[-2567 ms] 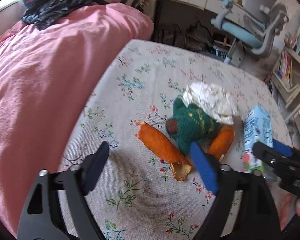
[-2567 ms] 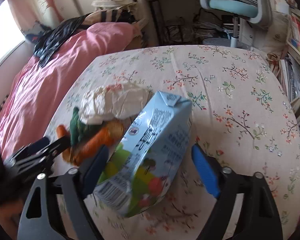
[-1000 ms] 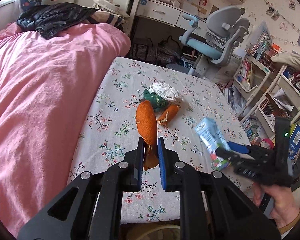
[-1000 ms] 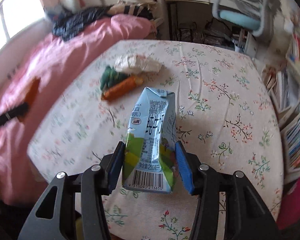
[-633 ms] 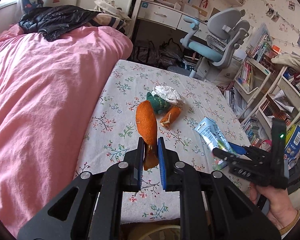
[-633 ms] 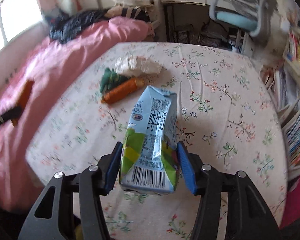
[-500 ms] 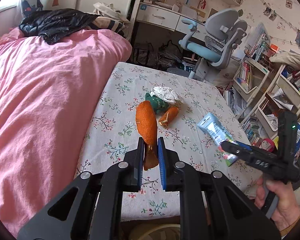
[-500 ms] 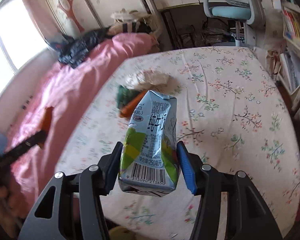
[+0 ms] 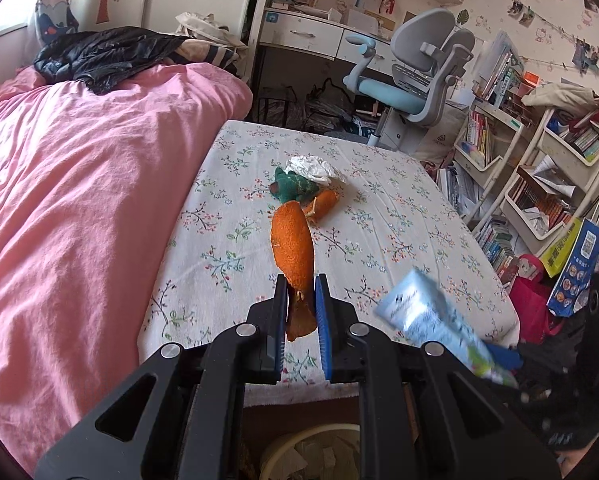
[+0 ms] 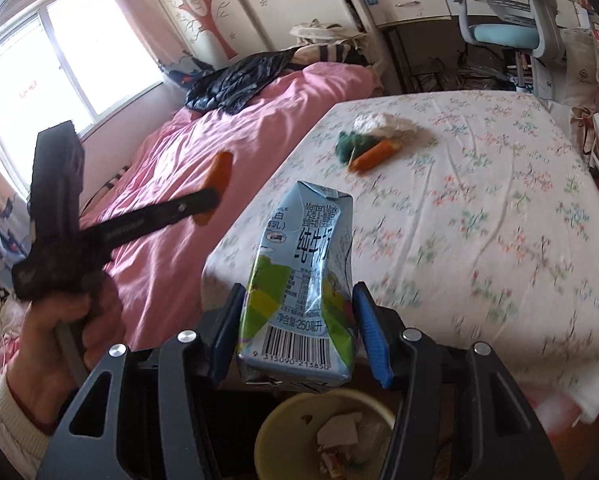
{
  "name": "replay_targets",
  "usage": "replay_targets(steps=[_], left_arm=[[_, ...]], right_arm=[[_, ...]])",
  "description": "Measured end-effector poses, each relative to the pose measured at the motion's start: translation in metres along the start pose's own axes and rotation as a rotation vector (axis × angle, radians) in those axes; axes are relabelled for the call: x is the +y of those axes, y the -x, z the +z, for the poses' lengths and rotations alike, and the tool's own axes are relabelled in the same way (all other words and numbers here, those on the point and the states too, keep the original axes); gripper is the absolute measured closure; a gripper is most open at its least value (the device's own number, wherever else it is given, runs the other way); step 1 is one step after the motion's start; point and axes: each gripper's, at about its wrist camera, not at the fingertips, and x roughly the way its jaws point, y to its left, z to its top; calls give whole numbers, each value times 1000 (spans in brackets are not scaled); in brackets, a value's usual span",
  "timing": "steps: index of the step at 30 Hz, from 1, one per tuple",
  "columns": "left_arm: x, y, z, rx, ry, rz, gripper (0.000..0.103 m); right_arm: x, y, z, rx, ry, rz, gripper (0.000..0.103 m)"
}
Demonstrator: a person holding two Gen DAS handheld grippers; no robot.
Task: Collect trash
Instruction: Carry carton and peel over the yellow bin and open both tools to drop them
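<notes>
The left tongs are nearly closed on one light, limp orange peel, held by its lower end. The right tongs, half open, pinch one light, crushable milk carton by its sides, above the yellow bin at 6 o'clock. On the table at 12 o'clock remain one peel piece, one green scrap and one paper wad.

The left gripper is clamped on the lower end of a long strip of orange peel, which sticks up past the jaws above the floral tablecloth. Farther along the cloth from the peel lie a green knitted toy, a second piece of orange peel and crumpled white paper, bunched together and touching. Right of the peel, a blurred light-blue milk carton sits in the right gripper. Below the peel, under the cloth's near edge, a yellow bin holds scraps. A pink duvet lies left of the cloth.
</notes>
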Motion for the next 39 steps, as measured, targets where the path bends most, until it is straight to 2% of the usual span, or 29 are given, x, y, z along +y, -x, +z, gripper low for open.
replay_targets(steps=[8,20,22,27,32,34,37,39], left_arm=[[-6,14,-24,11,-8,1,90],[-20,24,-51,34,-36,-11,90],[-21,25,-54,36,-38,-12,90],[-25,25,-60,48,-49,-13,90],[-39,22,-76,87,-94,-21,90],[-47,21,-88,115,-116,-28,90],[-60,16,-108,190,-157,-47,90],[-72,7,-126,283,-204,-79,90]], right_arm=[[22,-4,-55,121,44,-8,49],[29,-29,-100,296,111,-94,48],[23,-33,-103,317,98,-108,43],[11,-23,-96,252,51,-144,36],[1,-3,-84,119,5,-183,33],[-4,11,-76,36,-16,-209,29],[-12,29,-70,-57,-49,-243,27],[-16,38,-67,-93,-68,-256,26]])
